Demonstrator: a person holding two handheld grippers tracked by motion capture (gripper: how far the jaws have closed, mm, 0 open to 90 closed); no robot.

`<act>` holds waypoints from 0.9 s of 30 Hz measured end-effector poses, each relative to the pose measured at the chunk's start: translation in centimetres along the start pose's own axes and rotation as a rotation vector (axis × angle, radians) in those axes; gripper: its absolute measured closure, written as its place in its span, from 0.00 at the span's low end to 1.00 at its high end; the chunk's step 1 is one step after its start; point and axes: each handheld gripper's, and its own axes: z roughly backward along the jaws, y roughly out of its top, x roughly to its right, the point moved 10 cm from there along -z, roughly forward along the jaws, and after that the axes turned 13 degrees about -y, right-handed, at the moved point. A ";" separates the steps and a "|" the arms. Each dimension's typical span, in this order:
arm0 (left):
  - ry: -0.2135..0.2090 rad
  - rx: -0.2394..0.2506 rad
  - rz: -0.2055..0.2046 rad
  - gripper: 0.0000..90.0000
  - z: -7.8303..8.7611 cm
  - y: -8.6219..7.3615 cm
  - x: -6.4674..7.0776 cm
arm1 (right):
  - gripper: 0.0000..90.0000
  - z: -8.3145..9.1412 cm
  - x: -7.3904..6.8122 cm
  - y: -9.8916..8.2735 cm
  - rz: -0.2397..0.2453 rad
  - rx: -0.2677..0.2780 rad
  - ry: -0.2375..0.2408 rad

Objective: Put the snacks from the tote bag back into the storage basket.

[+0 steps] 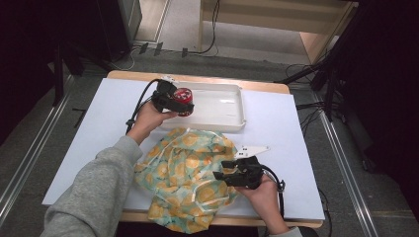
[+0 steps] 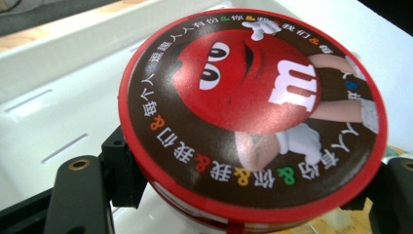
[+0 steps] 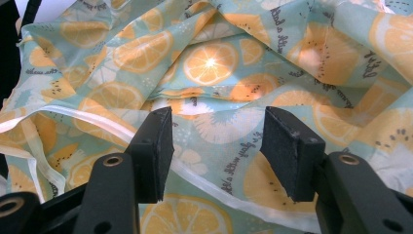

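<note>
Lid print of the round red candy tin [image 2: 251, 112] reads clearly in the left gripper view; high view gives layout. One tin, one white tray [image 1: 217, 106], one citrus-print cloth [image 1: 185, 175]. Left gripper [image 1: 184, 102] fingers pinch the tin over the tray's left end, far on the worktop [image 1: 89, 143]. Right gripper [image 3: 216, 151] fingers spread, empty, over the near cloth.

table: white top [image 1: 99, 128] with wooden edge, under my fingers | floor: grey [image 1: 29, 148], metal rails on both sides of me | beyond my fingers: pale wooden furniture [image 1: 276, 19], black cables [image 1: 212, 29] | sides: dark
</note>
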 end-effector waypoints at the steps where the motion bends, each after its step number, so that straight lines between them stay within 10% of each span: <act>1: 0.003 0.003 0.001 0.28 -0.2 0.0 -0.1 | 0.52 0.0 0.0 0.0 -0.002 0.000 0.000; 27: 0.077 -0.080 0.056 0.28 -3.4 -2.2 -2.2 | 0.52 0.3 0.1 -0.2 -0.005 0.006 -0.003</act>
